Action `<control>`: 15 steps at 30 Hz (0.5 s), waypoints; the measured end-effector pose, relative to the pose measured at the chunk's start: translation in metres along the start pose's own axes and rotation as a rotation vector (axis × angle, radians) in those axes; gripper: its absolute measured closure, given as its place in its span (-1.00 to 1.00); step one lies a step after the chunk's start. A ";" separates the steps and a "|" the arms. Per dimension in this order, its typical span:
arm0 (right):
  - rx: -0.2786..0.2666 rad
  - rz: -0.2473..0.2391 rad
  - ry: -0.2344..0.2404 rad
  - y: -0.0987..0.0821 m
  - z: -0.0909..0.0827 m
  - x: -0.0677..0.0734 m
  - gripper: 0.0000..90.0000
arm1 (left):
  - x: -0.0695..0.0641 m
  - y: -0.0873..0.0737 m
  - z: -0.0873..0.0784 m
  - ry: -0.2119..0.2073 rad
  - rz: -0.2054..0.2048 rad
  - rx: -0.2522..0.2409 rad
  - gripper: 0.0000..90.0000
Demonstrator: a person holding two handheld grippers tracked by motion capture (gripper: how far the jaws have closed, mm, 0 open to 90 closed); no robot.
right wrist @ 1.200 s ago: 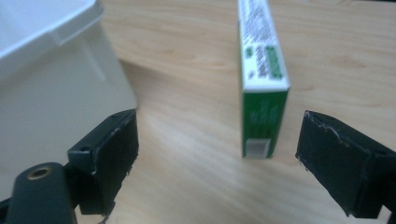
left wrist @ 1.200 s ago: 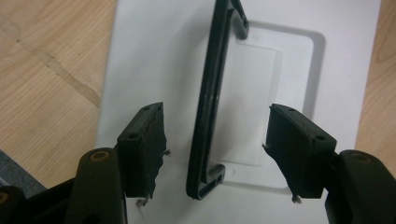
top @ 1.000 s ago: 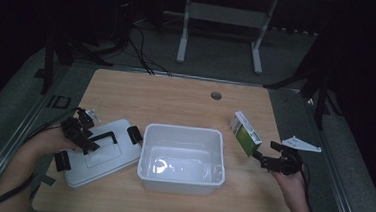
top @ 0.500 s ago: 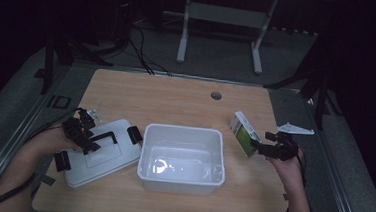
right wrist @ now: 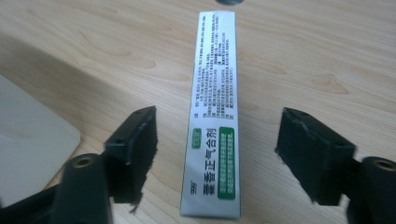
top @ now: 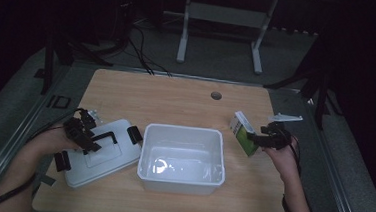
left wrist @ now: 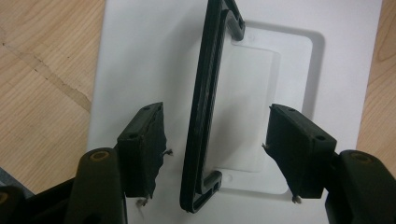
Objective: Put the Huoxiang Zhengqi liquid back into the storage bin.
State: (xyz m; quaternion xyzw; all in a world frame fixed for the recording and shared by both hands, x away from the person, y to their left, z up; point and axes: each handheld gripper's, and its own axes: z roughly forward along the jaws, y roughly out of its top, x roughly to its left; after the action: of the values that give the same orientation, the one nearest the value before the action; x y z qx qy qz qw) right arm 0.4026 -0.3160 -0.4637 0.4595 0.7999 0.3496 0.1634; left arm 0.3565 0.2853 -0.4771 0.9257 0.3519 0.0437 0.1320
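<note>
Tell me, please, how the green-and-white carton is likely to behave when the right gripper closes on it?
The green-and-white carton looks like thin printed cardboard, so it is probably light and may dent under a hard squeeze. Its flat sides should not roll. Lying between the right gripper's closing jaws, untouched, it may slide on the smooth wooden table.

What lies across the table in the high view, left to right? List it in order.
Left gripper → white lid with its black handle → white tub → green-and-white box → right gripper.
</note>
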 end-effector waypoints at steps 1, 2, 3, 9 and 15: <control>0.015 -0.007 -0.002 0.003 0.003 0.000 -0.32 | 0.000 0.000 0.000 -0.001 0.000 -0.003 -0.15; 0.043 -0.023 -0.009 0.007 0.007 0.000 -0.30 | 0.001 -0.001 0.000 -0.002 -0.001 -0.002 -0.15; 0.043 -0.023 -0.009 0.007 0.007 0.000 -0.30 | 0.001 -0.001 0.000 -0.002 -0.001 -0.002 -0.16; 0.098 -0.043 -0.014 0.017 0.018 0.000 -0.21 | 0.001 -0.001 0.001 -0.004 0.002 0.007 -0.15; 0.174 -0.053 -0.029 0.027 0.027 -0.001 -0.10 | 0.001 -0.001 0.001 0.005 0.008 0.013 -0.16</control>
State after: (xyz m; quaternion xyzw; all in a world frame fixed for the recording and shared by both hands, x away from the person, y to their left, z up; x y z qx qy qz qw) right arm 0.4356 -0.2966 -0.4638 0.4555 0.8368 0.2679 0.1436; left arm 0.3571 0.2863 -0.4780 0.9278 0.3488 0.0443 0.1250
